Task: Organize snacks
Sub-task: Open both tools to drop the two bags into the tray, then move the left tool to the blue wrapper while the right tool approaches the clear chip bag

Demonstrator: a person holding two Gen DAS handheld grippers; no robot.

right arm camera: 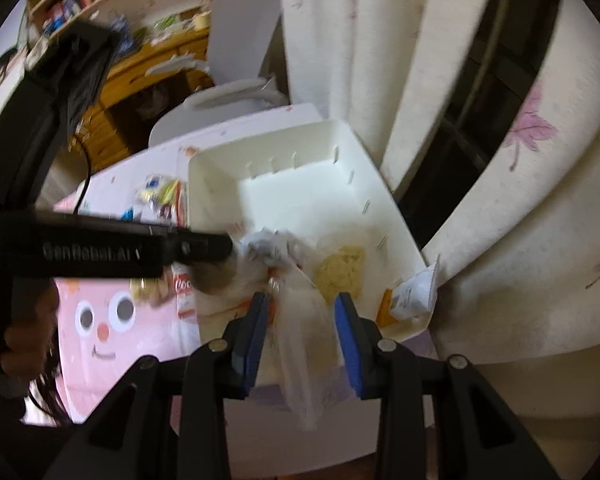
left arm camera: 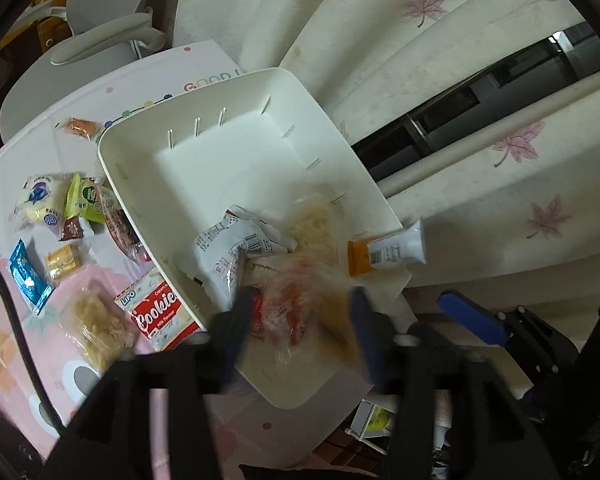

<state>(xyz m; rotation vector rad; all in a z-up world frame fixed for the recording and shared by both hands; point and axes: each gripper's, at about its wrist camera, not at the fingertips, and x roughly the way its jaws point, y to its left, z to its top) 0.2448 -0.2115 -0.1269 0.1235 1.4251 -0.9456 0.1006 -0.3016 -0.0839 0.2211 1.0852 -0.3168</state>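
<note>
Snacks split between white bin (left arm camera: 236,92) and desk (left arm camera: 32,140). Left claw (left arm camera: 300,312) hangs over the bin's near end, fingers spread, a blurred red-and-clear packet (left arm camera: 288,308) between them; cannot tell if they touch it. Just ahead of that claw inside the bin: grey-white wrapper (left arm camera: 228,248), then a clear bag of pale crumbly snack (left arm camera: 314,220) ahead and to its right. Further right, orange-white sachet (left arm camera: 388,254) sits on the bin's rim corner. Left of the left claw, outside the bin on the desk: red Cookies box (left arm camera: 158,308) touching the bin wall, clear bag of yellowish pieces (left arm camera: 96,324) beside it, blue packet (left arm camera: 28,276), small yellow packet (left arm camera: 62,262), green packet (left arm camera: 86,200), white-blue packet (left arm camera: 40,200), brown packet (left arm camera: 118,224) against the bin wall. Small orange packet (left arm camera: 78,127) far ahead-left, near the bin's far corner.

Right claw (right arm camera: 302,320) also over the bin's near end, fingers spread, a clear plastic wrapper (right arm camera: 304,344) hanging between them, apart from both blue pads (right arm camera: 346,344) as far as visible; motion blur, contact unclear. Left claw's black body crosses ahead-left of the right claw. Curtain (right arm camera: 500,208) to the right of both.
</note>
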